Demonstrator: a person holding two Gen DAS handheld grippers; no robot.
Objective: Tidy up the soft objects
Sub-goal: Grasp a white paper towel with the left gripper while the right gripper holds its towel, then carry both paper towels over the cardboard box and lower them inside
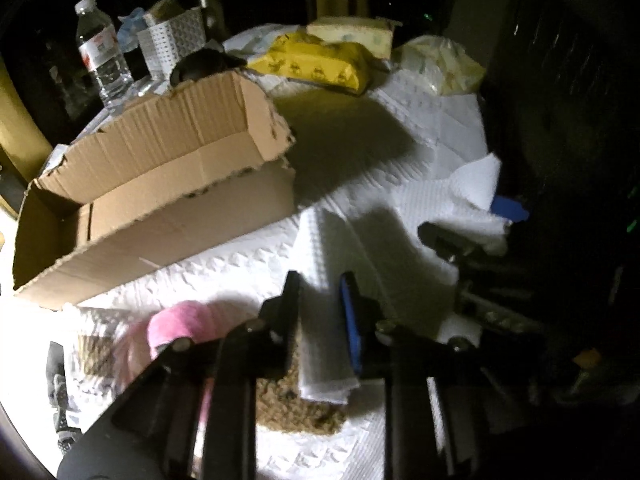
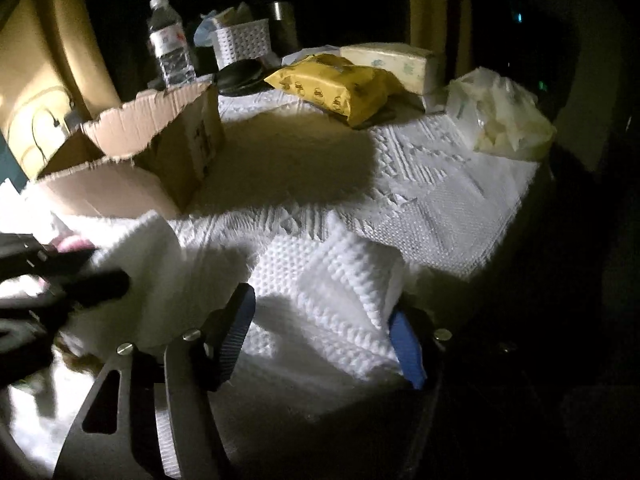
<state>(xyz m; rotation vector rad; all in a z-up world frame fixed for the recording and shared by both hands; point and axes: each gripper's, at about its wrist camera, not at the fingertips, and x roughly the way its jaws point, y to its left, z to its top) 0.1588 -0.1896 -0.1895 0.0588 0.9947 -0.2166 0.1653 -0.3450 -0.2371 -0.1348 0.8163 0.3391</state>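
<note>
On the table (image 2: 460, 200), which is covered with embossed white paper sheets, a folded white paper towel (image 1: 320, 280) runs across the near foreground between the two tools. An open cardboard box (image 1: 160, 184) with torn edges stands beyond it on the left, apparently empty as far as its interior is visible. A pink soft object (image 1: 176, 324) lies just beside the left tool (image 1: 320, 308), near the front wall of the box.

**Tool state**
- Left tool: jaws drawn close together with a strip of the paper towel between them. The grip appears clenched on the towel.
- Right tool (image 2: 324, 332): jaws spread wide, with the towel's raised fold lying between them. The blue pads (image 2: 406, 348) do not appear to press on it; the tool is released.

**Hazards**
1. The towel is thin and held at one end only. Lifting from that end may let the folds fall open or tear the sheet.
2. The loose sheets covering the table may be caught along with the towel and drag nearby items.
3. If the right tool closes on the fold while the left pulls, opposing tension could rip the paper.
4. Strong glare and deep shadow obscure edges, so the actual layer gripped is hard to confirm.

**Pose**
Both tools angle steeply downward toward the table. The left sits low over the towel; the right lies alongside, its jaws straddling the towel's far portion.
</note>
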